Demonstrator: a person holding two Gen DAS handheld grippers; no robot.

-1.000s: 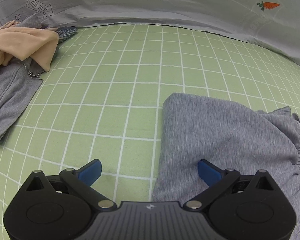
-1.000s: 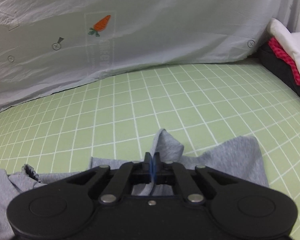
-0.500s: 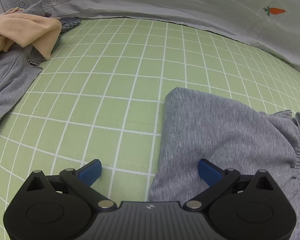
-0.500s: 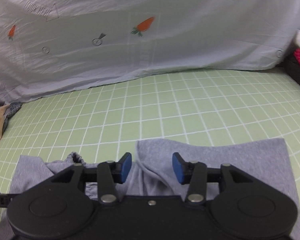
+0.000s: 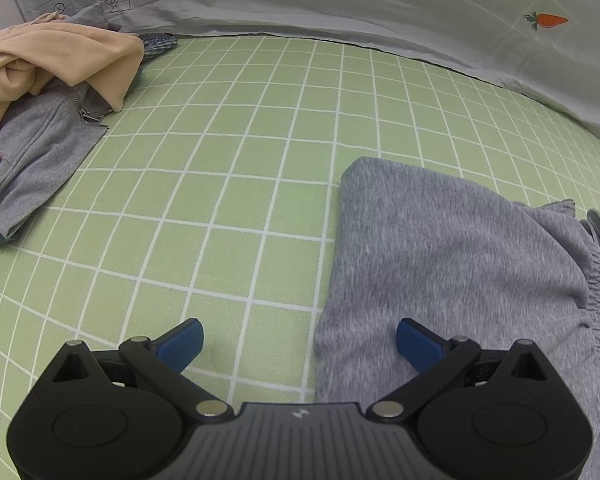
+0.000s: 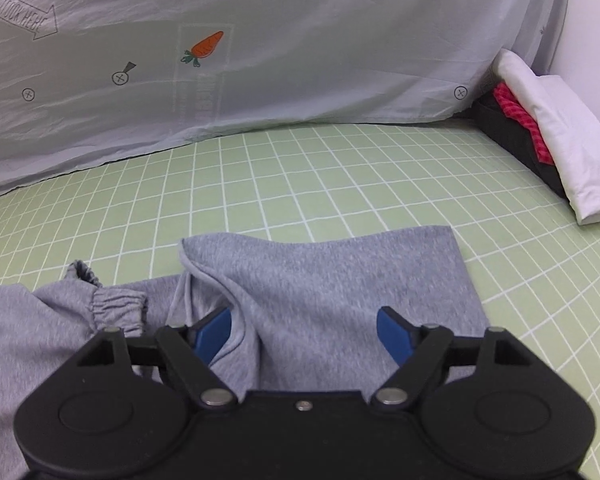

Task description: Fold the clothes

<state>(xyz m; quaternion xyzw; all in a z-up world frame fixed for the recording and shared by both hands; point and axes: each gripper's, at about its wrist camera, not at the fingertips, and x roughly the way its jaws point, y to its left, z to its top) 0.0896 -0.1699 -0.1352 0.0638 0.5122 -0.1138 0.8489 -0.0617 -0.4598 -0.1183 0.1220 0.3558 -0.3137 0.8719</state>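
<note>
While my right gripper [image 6: 304, 334] is opening, its blue pads [image 6: 394, 336] spread wide, nothing is pinched between them; the folded grey knit garment with an elastic gathered waistband [image 6: 320, 292] lies flat just beneath and ahead of it on the pale green mat with a white grid [image 6: 340, 176]. From this gripper, a curved hem edge of the garment runs up and to the left of the left pad, and the bunched elastic sits further left. Far off to the right, against the edge of the mat, I see a stack of folded clothes, white on top with red and black below [image 6: 548, 140]. Behind the mat hangs a light grey sheet printed with a small orange carrot [image 6: 206, 46].

On the other side, my left gripper [image 5: 300, 344] stands with its pads apart and holds nothing. Its right pad [image 5: 418, 344] hovers over the grey garment [image 5: 440, 248], while its left pad is over bare mat [image 5: 220, 208]; the garment's straight folded edge runs between the two pads. I cannot tell whether the right pad touches the cloth. Well away to the upper left of this gripper lies a loose heap of clothes: a peach-coloured top [image 5: 60, 56] draped over a grey zip-up jacket [image 5: 36, 152].
</note>
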